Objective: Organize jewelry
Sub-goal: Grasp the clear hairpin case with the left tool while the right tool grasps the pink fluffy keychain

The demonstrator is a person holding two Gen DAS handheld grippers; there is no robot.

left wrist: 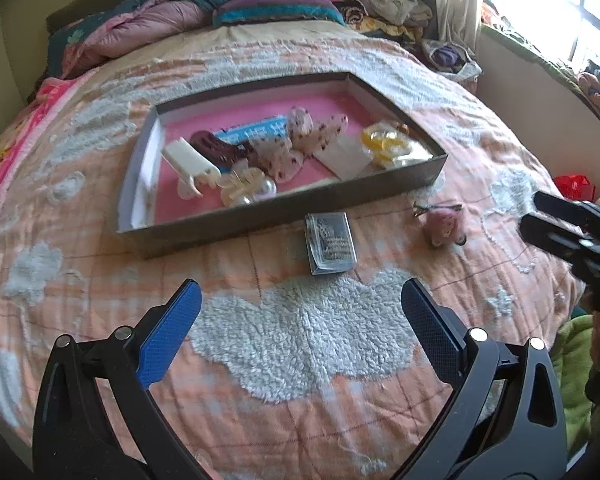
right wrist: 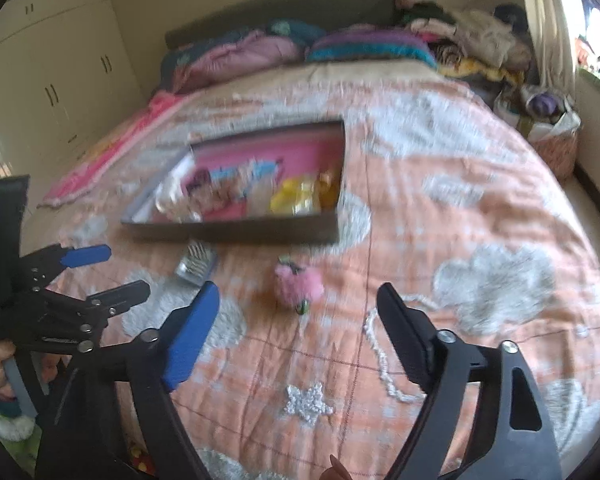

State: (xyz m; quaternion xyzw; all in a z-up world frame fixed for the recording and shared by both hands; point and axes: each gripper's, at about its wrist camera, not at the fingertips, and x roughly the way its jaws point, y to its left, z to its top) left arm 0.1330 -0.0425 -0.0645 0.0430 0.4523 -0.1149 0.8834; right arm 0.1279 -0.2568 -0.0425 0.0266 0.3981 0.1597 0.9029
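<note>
Two grippers, left gripper (left wrist: 300, 312) and right gripper (right wrist: 300, 312), hover over the bed (left wrist: 340, 360), jaws wide, empty; box (left wrist: 380, 196), packet (left wrist: 331, 242), pink charm (left wrist: 440, 226) lie ahead.

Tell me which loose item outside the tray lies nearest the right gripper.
The pink fluffy charm; the clear packet lies further left, nearer the tray.

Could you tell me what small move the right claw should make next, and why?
Probably ease the right claw forward and down over the pink fluffy charm. It lies on the bedspread outside the tray, just ahead of the open, empty claw, while the left claw faces the clear packet.
</note>
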